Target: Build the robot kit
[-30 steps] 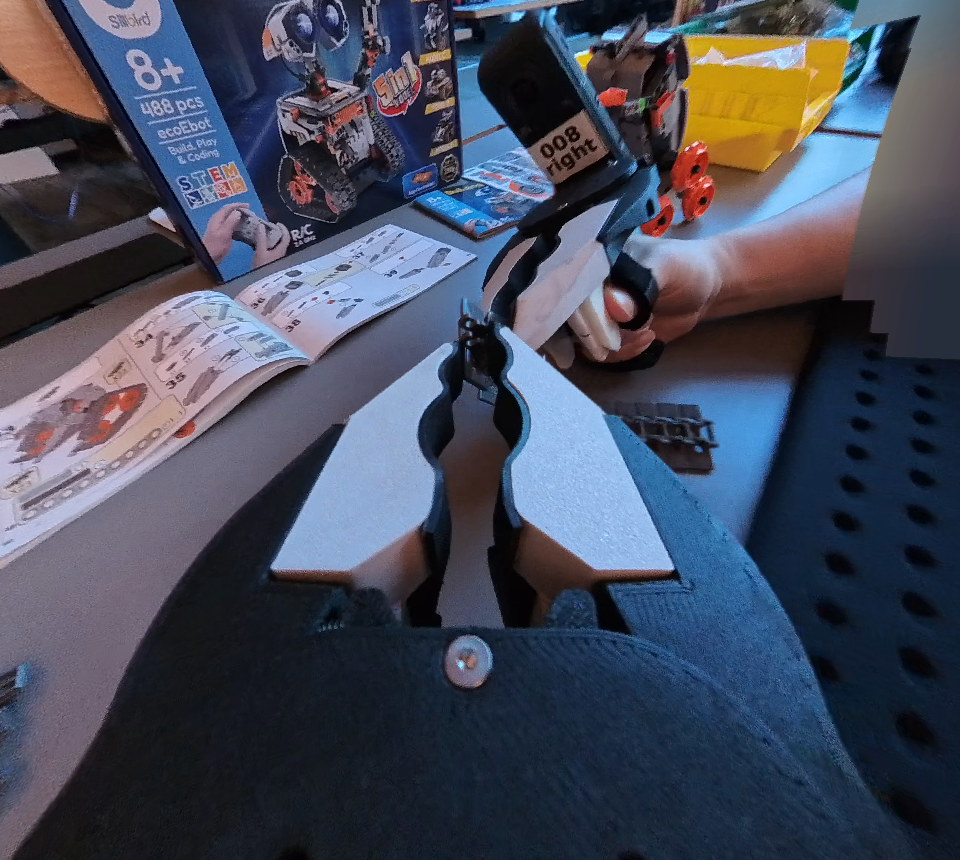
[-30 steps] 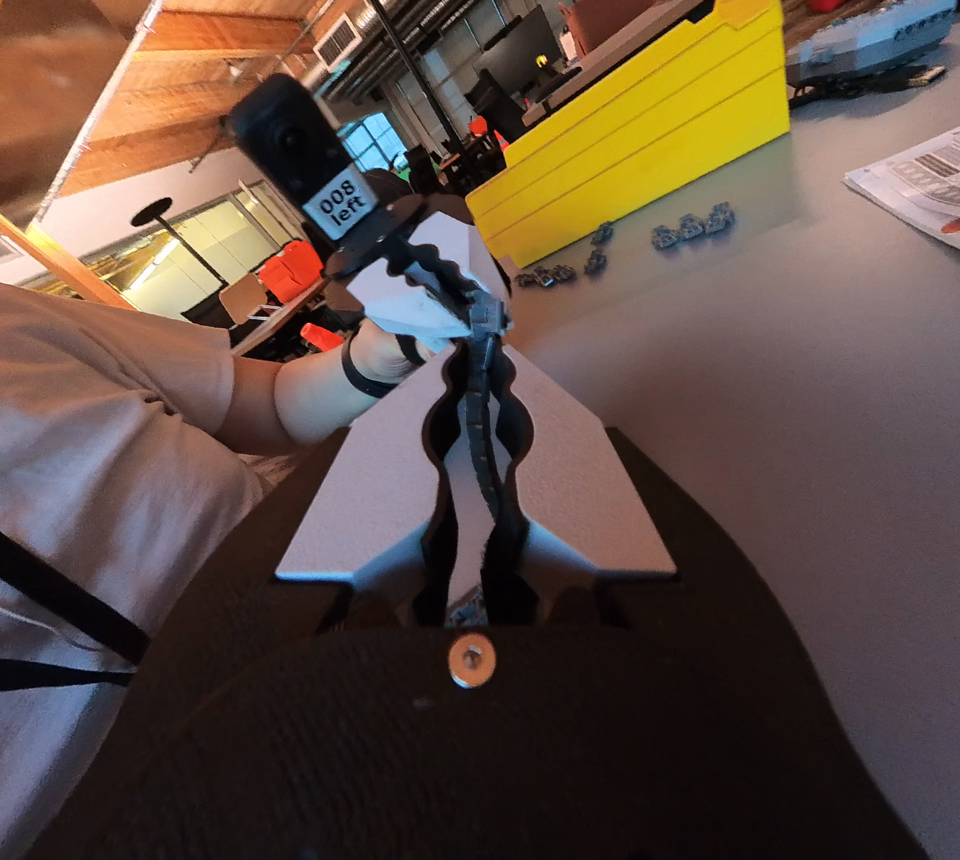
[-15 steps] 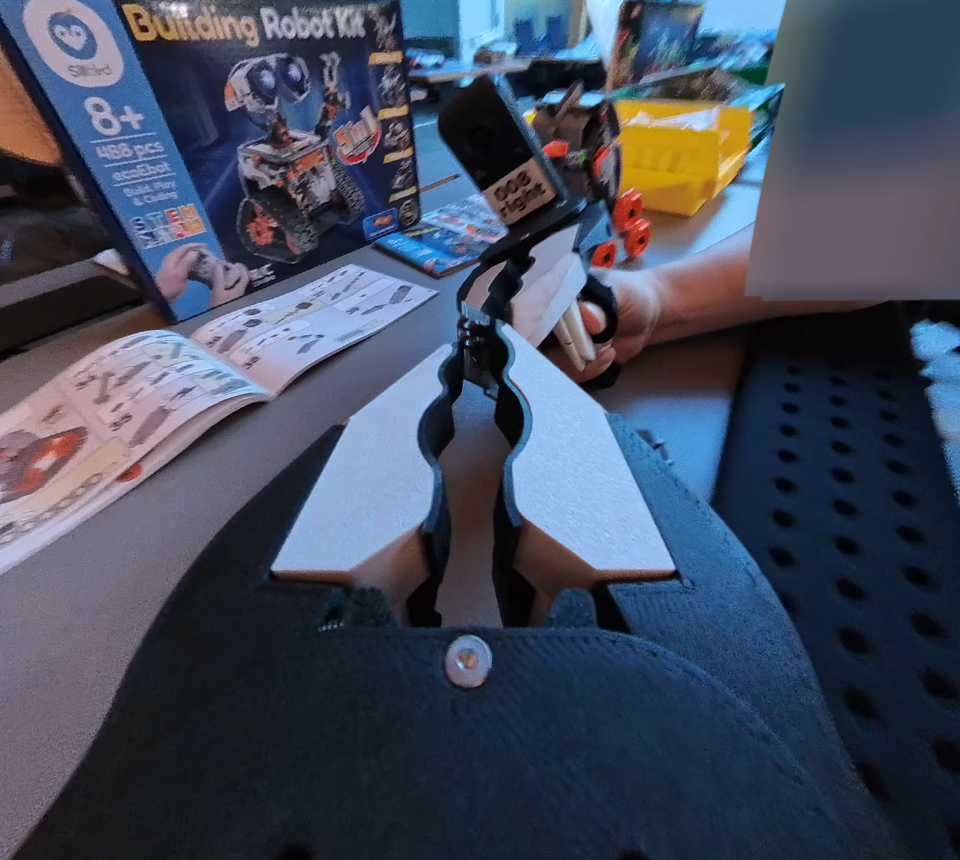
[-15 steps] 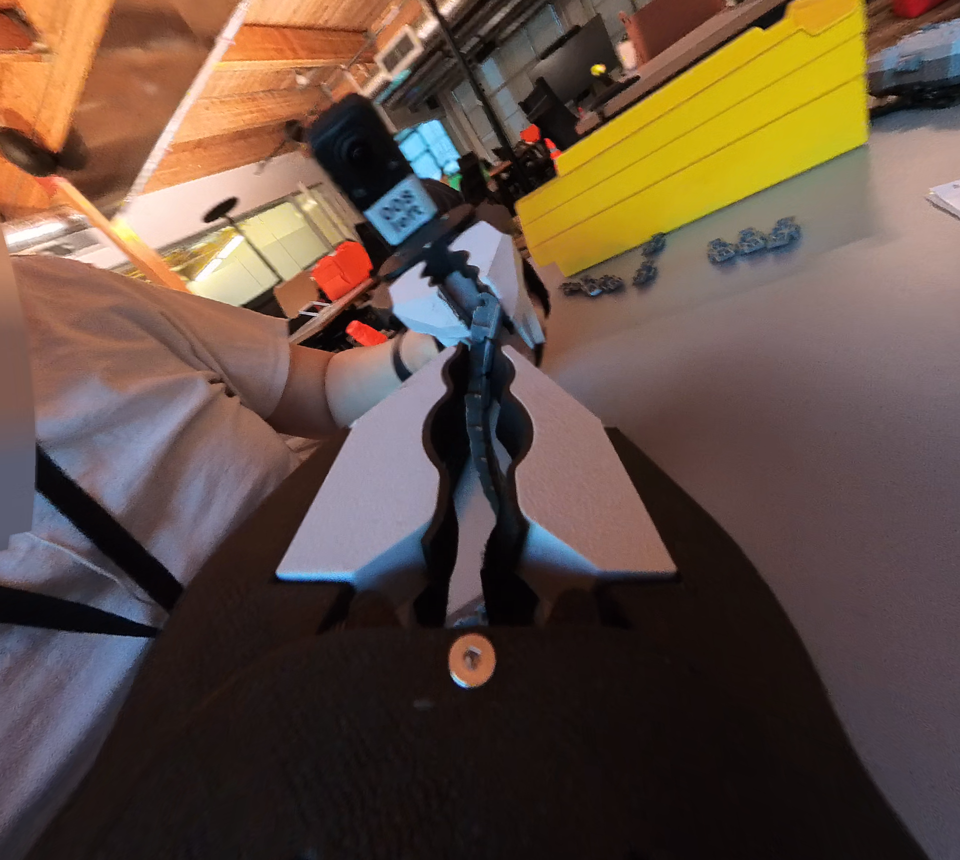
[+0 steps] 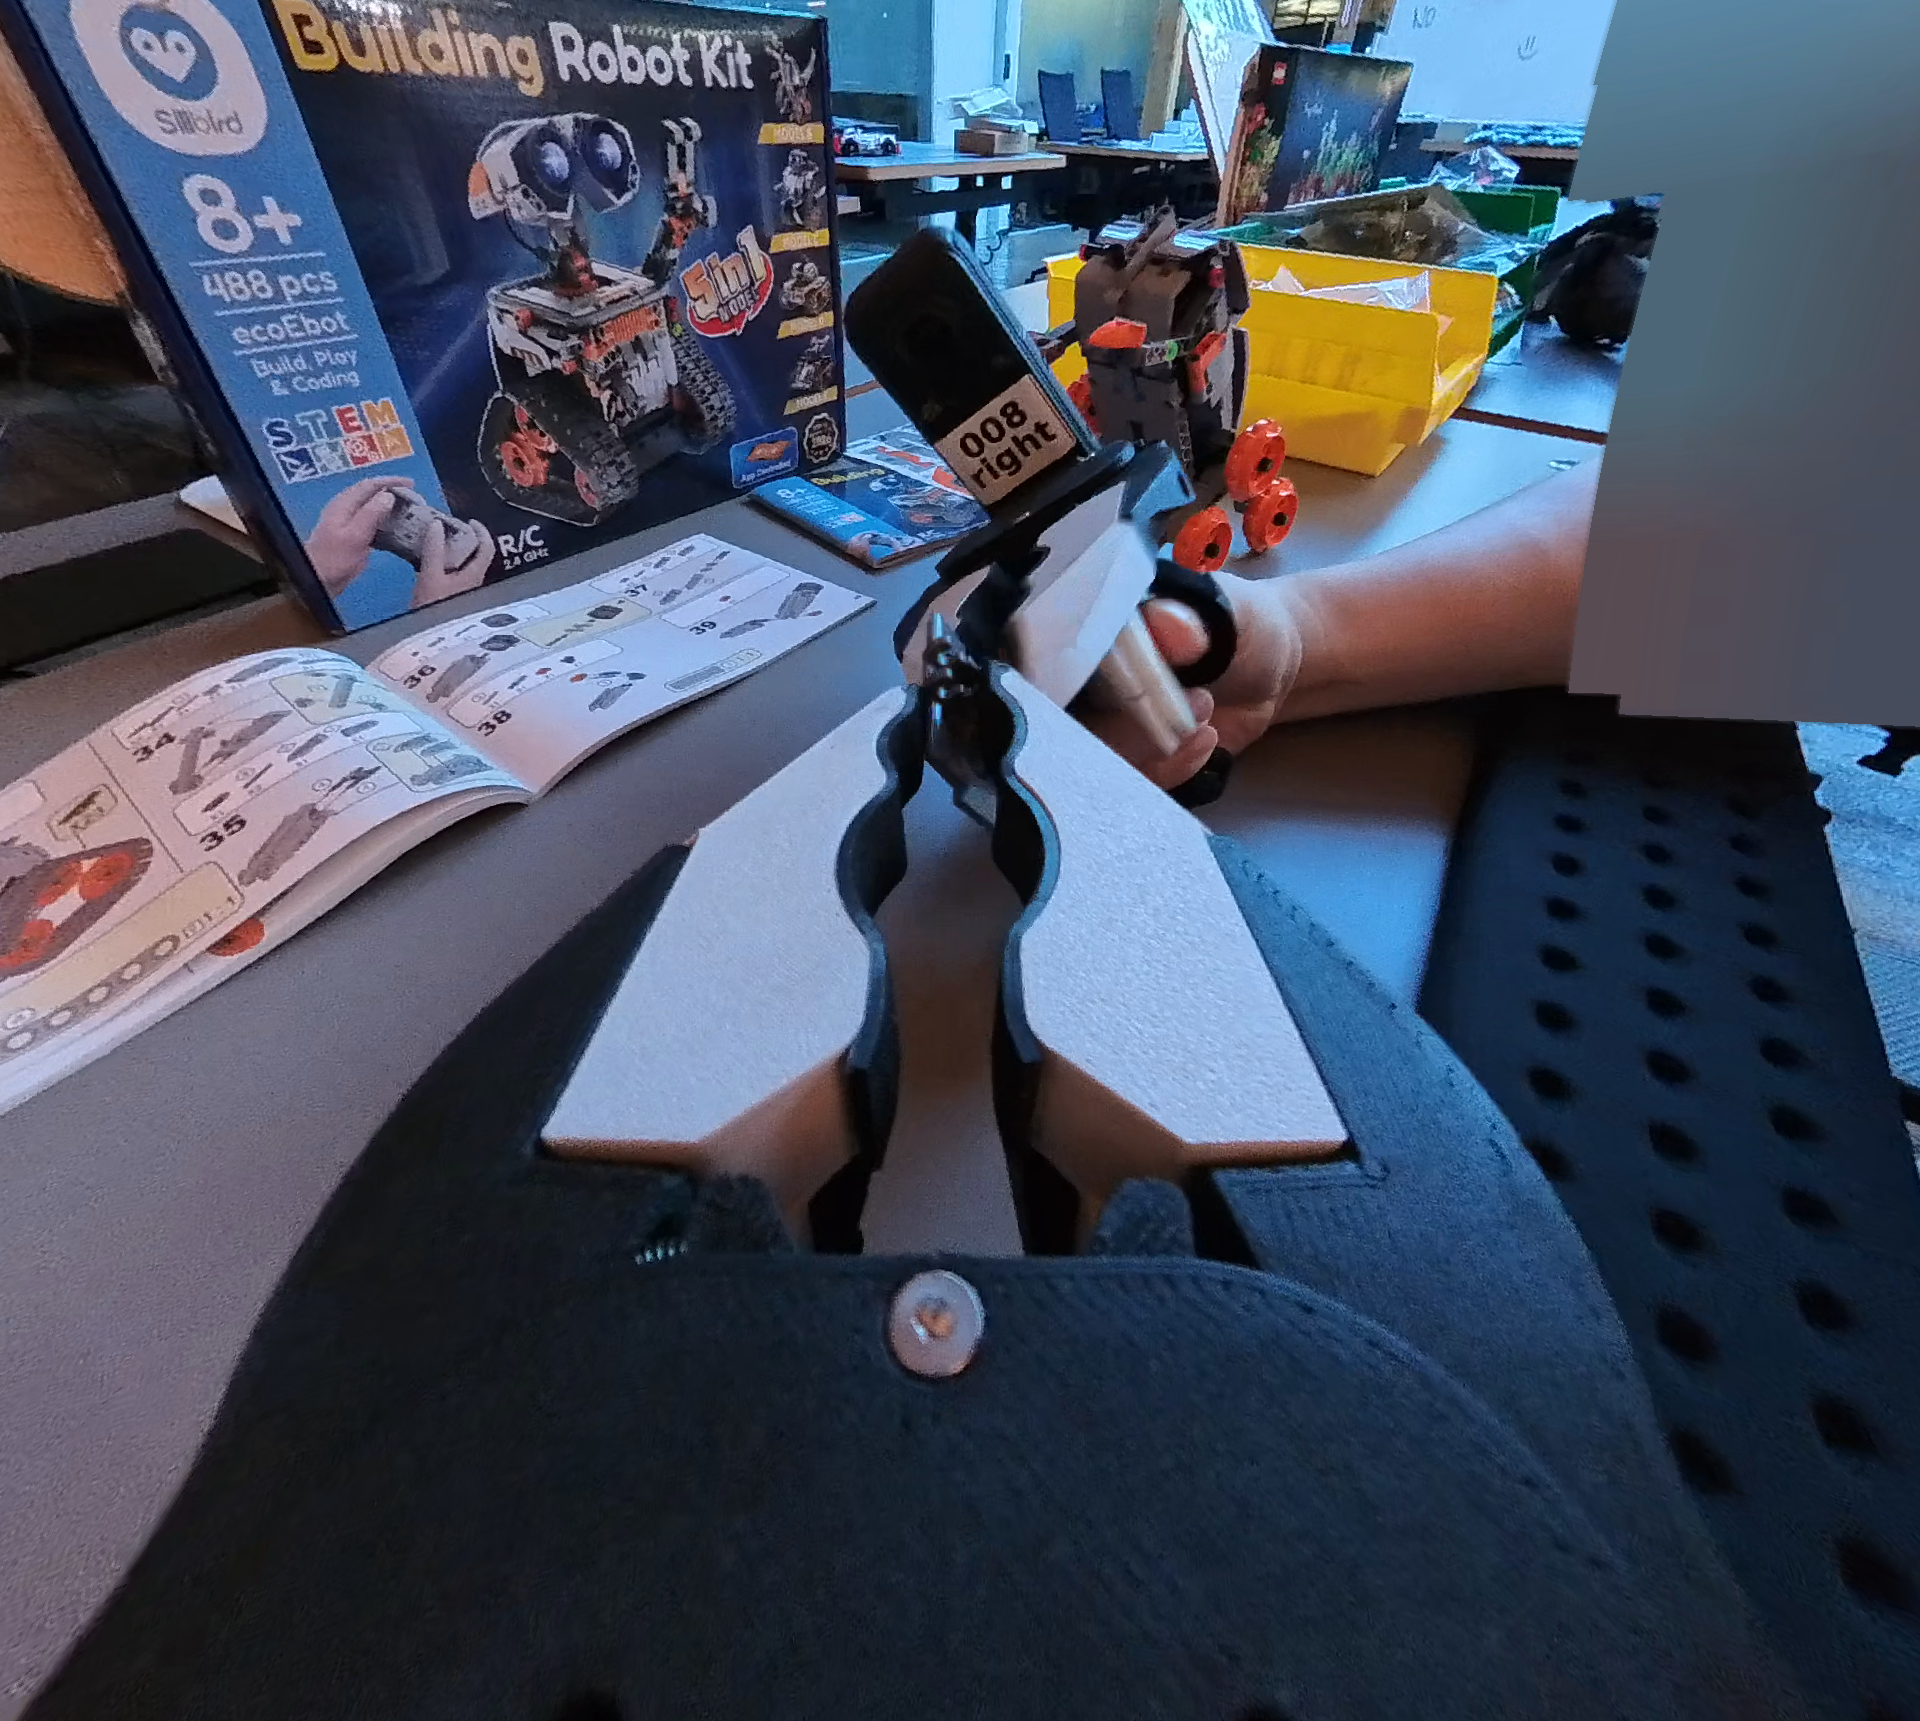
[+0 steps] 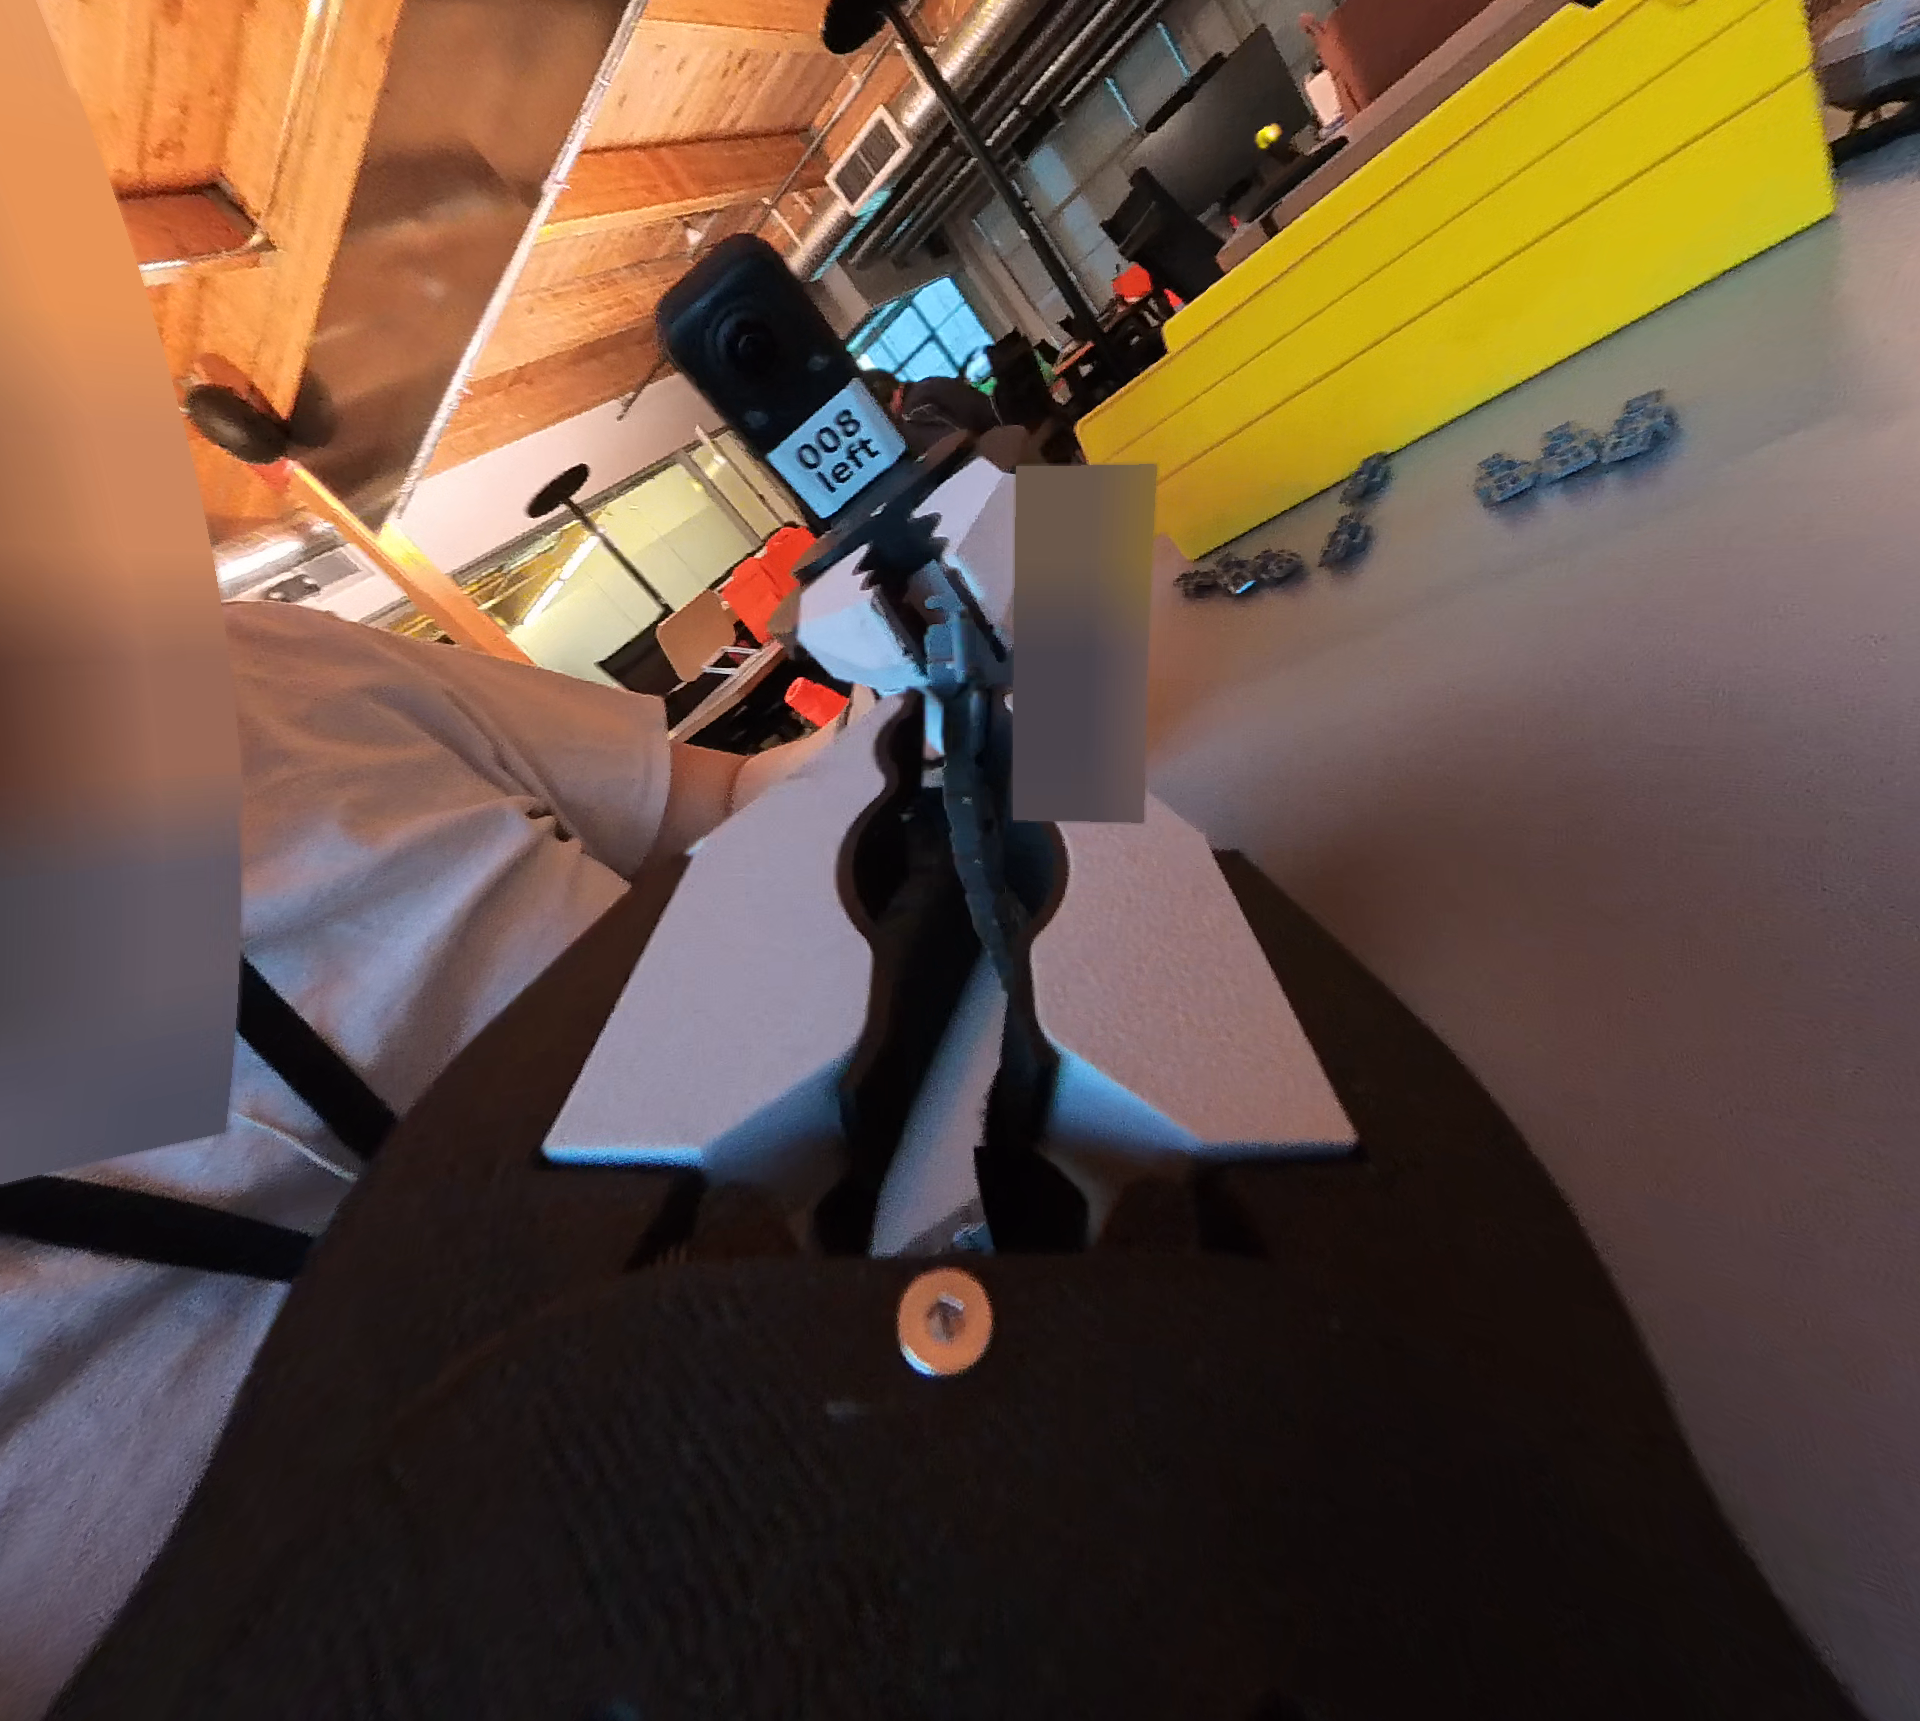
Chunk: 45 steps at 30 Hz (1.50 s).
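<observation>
While both grippers meet tip to tip above the table [image 5: 312, 1152], a dark toy track chain [image 6: 982, 850] runs between them.
The left gripper [image 5: 951, 705] pinches one end link; the right gripper [image 6: 961, 736] is clamped along the chain. Risk, judged: twisting could unclip links. The kit box [image 5: 468, 269], the open instruction booklet [image 5: 364, 736] and the gripper tags carry print, not transcribed.

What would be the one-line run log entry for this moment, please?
left gripper: shut on track chain | right gripper: shut on track chain | tips meet above table | open booklet at left
</observation>
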### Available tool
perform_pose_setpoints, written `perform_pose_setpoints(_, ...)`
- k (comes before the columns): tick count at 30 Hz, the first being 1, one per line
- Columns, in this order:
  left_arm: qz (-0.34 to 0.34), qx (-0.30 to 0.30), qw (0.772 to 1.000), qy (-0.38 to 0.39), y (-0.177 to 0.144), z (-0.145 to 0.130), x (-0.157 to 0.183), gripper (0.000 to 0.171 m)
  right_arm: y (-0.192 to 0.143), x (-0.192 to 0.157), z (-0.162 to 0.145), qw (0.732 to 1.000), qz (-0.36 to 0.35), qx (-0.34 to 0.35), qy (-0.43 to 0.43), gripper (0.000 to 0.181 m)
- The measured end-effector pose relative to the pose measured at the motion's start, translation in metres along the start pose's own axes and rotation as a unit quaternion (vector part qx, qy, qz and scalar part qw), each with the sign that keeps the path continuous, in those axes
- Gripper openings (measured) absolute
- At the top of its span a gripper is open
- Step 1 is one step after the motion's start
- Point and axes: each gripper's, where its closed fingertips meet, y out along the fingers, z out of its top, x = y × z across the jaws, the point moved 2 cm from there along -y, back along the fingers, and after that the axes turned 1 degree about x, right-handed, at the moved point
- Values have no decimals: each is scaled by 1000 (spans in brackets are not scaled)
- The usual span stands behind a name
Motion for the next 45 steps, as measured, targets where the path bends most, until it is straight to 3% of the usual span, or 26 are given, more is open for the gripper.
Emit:
perform_pose_setpoints(2, 4, -10, 1000, -6, -1, -3, -3, 9, 0, -3, 0, 1000, 19, 2, 16, 25)
perform_pose_setpoints(5, -12, 6, 1000, -19, 0, 2, 2, 9, 0, -3, 1, 999, 31, 3, 32, 12)
perform_pose_setpoints(13, -24, 15, 999, -40, 0, 5, 3, 8, -2, -6, 4, 994, 69, 7, 81, 16)
perform_pose_setpoints(22, -63, 30, 990, -120, -1, 7, 4, 8, -2, -6, 4, 991, 85, 2, 105, 9)
perform_pose_setpoints(32, -97, 43, 974, -199, -2, 9, -1, 14, -3, -8, 5, 991, 88, 11, 96, 8)
perform_pose_setpoints(38, -120, 71, 952, -273, -9, 13, -9, 19, -7, -6, 11, 991, 88, 32, 98, 6)
perform_pose_setpoints(45, -131, 32, 938, -319, 0, -1, -6, 24, -7, -3, 12, 994, 71, 38, 79, 6)
